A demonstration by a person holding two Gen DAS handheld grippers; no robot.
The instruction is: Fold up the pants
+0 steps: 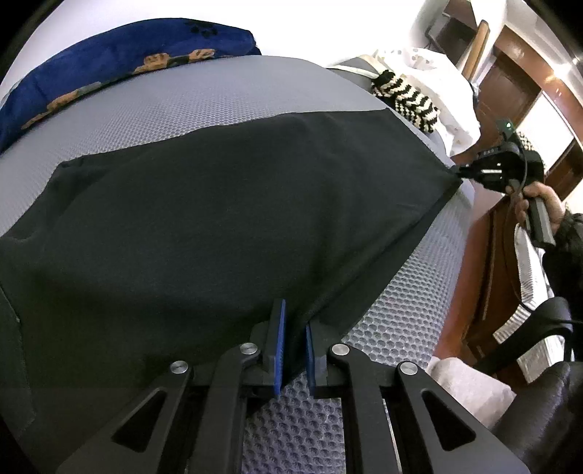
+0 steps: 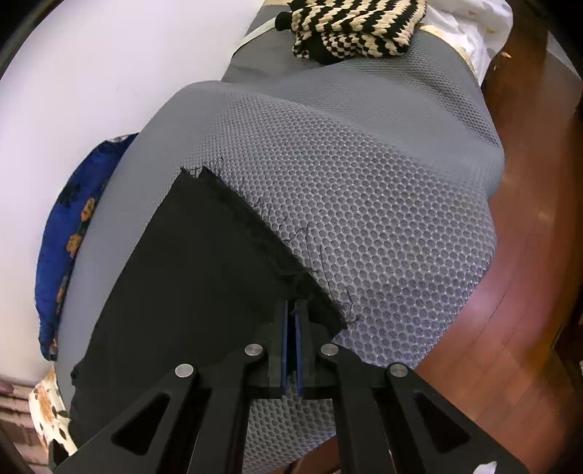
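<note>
Black pants (image 1: 218,218) lie spread flat on a grey honeycomb-mesh mattress (image 1: 218,98). My left gripper (image 1: 294,321) sits at the near hem corner, its blue pads a small gap apart with the fabric edge between them. My right gripper (image 2: 293,310) is shut on the frayed corner of the pants (image 2: 204,262). In the left wrist view the right gripper (image 1: 464,170) shows at the far right corner of the hem, held in a hand.
A blue patterned pillow (image 1: 109,65) lies at the mattress's far side. A black-and-cream knitted item (image 2: 349,29) and white bedding (image 1: 430,80) lie at one end. Wooden floor (image 2: 510,328) and a dark chair (image 1: 539,364) are beside the mattress.
</note>
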